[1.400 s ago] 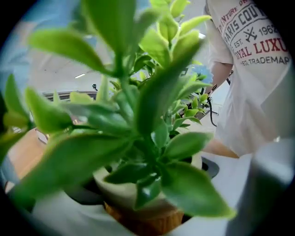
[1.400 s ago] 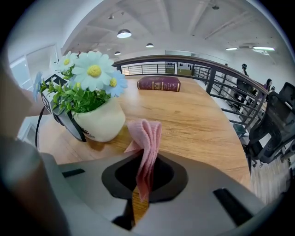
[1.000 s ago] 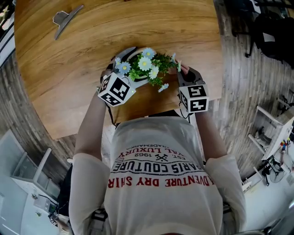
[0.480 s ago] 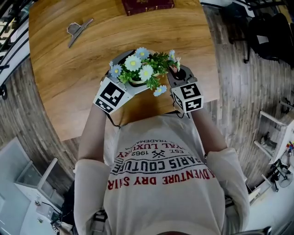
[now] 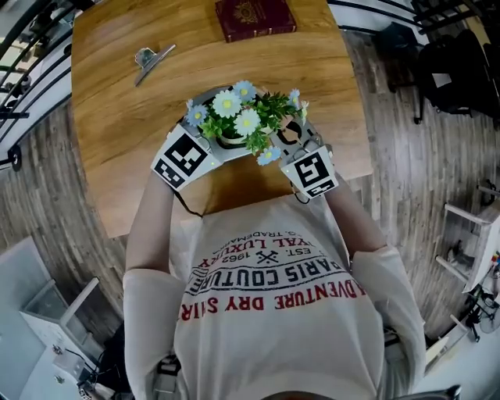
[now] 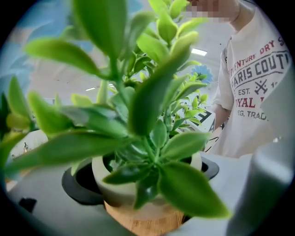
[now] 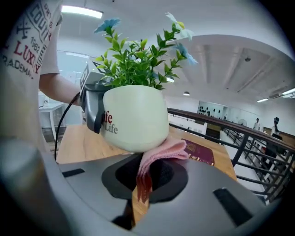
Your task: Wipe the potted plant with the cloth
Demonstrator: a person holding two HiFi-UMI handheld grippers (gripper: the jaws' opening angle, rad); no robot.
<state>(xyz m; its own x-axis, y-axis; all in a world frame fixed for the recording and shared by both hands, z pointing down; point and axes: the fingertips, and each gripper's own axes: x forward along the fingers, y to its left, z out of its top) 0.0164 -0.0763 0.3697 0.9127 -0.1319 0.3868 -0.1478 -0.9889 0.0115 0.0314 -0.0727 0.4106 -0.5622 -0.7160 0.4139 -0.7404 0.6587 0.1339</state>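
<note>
- Jaws on the left gripper point(image 6: 144, 193), what are they doing?
- They are clamping the cream pot point(image 7: 136, 117) from both sides, just under its rim, and green leaves point(image 6: 152, 92) are filling most of that gripper's view.
- And the right gripper point(image 7: 147, 180)?
- Its jaws are pinching a pink cloth point(image 7: 162, 153). The bunched end of the cloth is pressing against the low curve of the pot, on the side away from the left gripper.
- Where is the plant point(image 5: 246, 121) sitting?
- It is standing roughly upright between the two grippers, near the front edge of the wooden desk point(image 5: 117, 117) and just ahead of the person's printed shirt point(image 5: 273, 289). I am not managing to tell whether its base is touching the desk.
- How is it looking from above?
- White and pale blue flowers point(image 5: 228, 102) are sticking up among the leaves and hiding the pot.
- Is anything else lying around?
- A dark red book point(image 5: 255, 17) is lying at the far edge and a metal clip point(image 5: 152, 60) is lying to the far left, both well apart from the pot. In the right gripper view a dark railing point(image 7: 221, 124) is running behind the desk
</note>
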